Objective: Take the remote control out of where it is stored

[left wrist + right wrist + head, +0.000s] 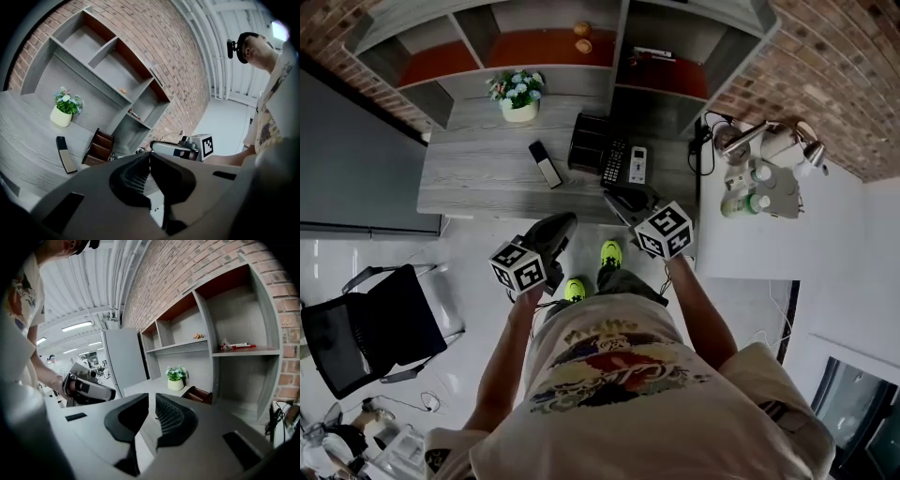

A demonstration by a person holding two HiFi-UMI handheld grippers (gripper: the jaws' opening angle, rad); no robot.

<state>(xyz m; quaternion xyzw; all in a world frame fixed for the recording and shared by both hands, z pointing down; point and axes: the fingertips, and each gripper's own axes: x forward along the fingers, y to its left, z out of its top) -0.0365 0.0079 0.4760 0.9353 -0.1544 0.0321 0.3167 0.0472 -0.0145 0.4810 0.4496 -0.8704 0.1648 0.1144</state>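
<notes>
Right gripper (152,397) has its jaws narrowly apart and empty; left gripper (150,155) has its jaws closed together on nothing. Both are near the front edge of the desk (478,178), apart from the remote control (615,161), which appears to rest beside a white unit (638,164) at the front of the dark holder (587,141). Hazards: jaws this narrow would likely butt the remote's end, pushing it deeper or shifting the holder, so widen them first. A slim dark handset (546,164) lying loose on the desk could be mistaken for the target. Pinching both adjacent units would drag the white one out as well.
</notes>
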